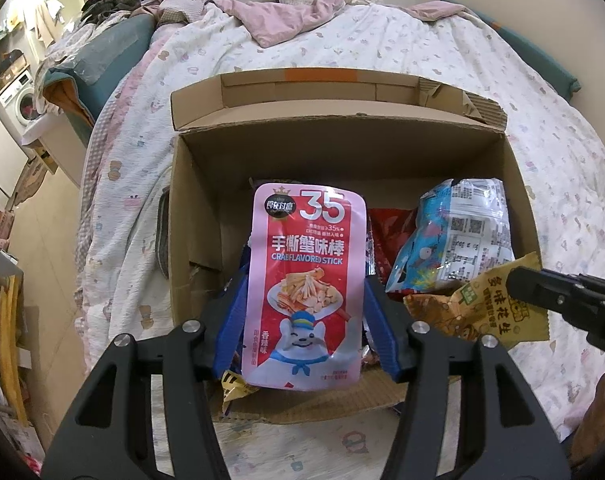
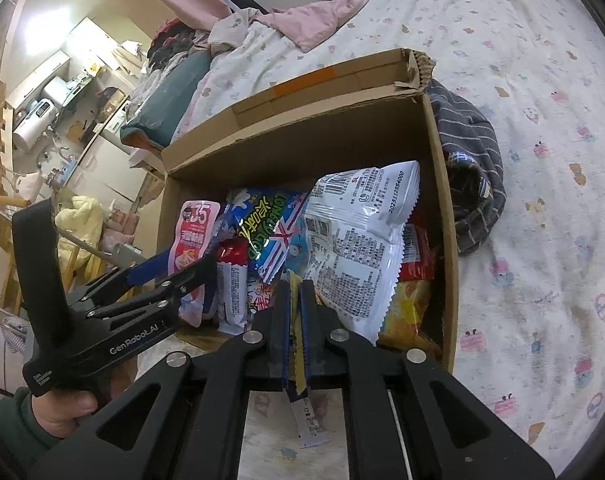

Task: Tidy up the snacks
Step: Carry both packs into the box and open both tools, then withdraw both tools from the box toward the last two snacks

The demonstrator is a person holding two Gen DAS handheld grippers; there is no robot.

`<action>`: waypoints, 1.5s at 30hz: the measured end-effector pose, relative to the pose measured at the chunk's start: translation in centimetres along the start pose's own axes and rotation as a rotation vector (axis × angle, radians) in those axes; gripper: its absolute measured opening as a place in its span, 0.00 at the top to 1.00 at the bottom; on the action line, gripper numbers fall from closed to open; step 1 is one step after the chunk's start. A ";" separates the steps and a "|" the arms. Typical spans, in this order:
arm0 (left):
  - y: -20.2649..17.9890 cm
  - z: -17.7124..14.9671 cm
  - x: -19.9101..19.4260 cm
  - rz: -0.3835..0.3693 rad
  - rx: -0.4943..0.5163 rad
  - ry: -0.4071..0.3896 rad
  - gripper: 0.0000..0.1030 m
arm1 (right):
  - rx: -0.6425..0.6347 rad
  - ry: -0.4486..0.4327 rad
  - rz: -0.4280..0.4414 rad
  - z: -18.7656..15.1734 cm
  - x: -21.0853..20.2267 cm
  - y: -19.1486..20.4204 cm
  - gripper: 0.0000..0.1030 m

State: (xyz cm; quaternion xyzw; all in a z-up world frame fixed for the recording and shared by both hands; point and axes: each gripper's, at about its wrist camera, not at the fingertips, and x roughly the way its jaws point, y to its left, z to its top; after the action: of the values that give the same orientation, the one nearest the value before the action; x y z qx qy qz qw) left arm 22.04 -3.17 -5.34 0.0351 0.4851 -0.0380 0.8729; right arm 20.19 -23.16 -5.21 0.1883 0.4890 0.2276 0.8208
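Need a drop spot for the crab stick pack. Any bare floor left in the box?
Bare floor lies along the box's left wall, left of the crab stick pack, and in the far strip under the back flap. Right half is crowded: white bag, blue pack, yellow packs.

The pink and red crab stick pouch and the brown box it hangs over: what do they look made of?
The pink and red crab stick pouch looks like glossy plastic film: light glints along its smooth printed face and sealed edges. The brown open-topped box looks like matte corrugated cardboard; fluted ridges show at a torn flap corner.
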 end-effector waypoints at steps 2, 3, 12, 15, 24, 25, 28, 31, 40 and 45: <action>0.0 0.0 -0.1 0.000 0.001 -0.001 0.47 | 0.004 -0.002 0.003 0.0 0.0 0.0 0.93; 0.0 0.0 -0.1 -0.002 0.001 0.002 0.47 | 0.005 -0.006 0.005 -0.1 -0.1 0.0 0.93; 0.1 0.0 -0.6 0.022 -0.013 -0.016 0.28 | -0.002 -0.031 0.012 0.2 -0.7 0.1 0.92; 0.2 0.1 -0.8 0.014 -0.015 -0.024 0.28 | -0.015 -0.046 0.014 0.3 -1.1 0.4 0.92; 0.2 0.0 -0.9 0.020 -0.010 -0.030 0.28 | -0.017 -0.163 0.014 0.2 -3.0 0.9 0.11; 0.2 0.0 -0.9 0.020 -0.011 -0.030 0.28 | -0.017 -0.164 0.011 0.4 -3.1 0.8 0.11; 0.2 -0.1 -0.9 0.021 -0.011 -0.029 0.28 | 0.005 -0.164 0.015 0.6 -3.0 0.4 0.11; 0.3 -0.1 -0.9 0.021 -0.008 -0.027 0.28 | 0.009 -0.155 0.011 0.6 -2.9 0.1 0.11; 0.7 -0.8 -1.7 0.021 -0.023 -0.037 0.28 | 0.022 -0.158 -0.011 0.2 -3.1 -0.3 0.11; 0.7 -1.7 -2.8 0.024 -0.028 -0.039 0.28 | 0.045 -0.150 -0.016 -0.5 -3.6 -0.2 0.11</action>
State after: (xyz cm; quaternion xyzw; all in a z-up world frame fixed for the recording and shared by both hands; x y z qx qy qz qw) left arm 19.19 -2.20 -3.89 0.0278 0.4678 -0.0215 0.8831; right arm 18.24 -25.33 -2.98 0.2194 0.4323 0.1954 0.8525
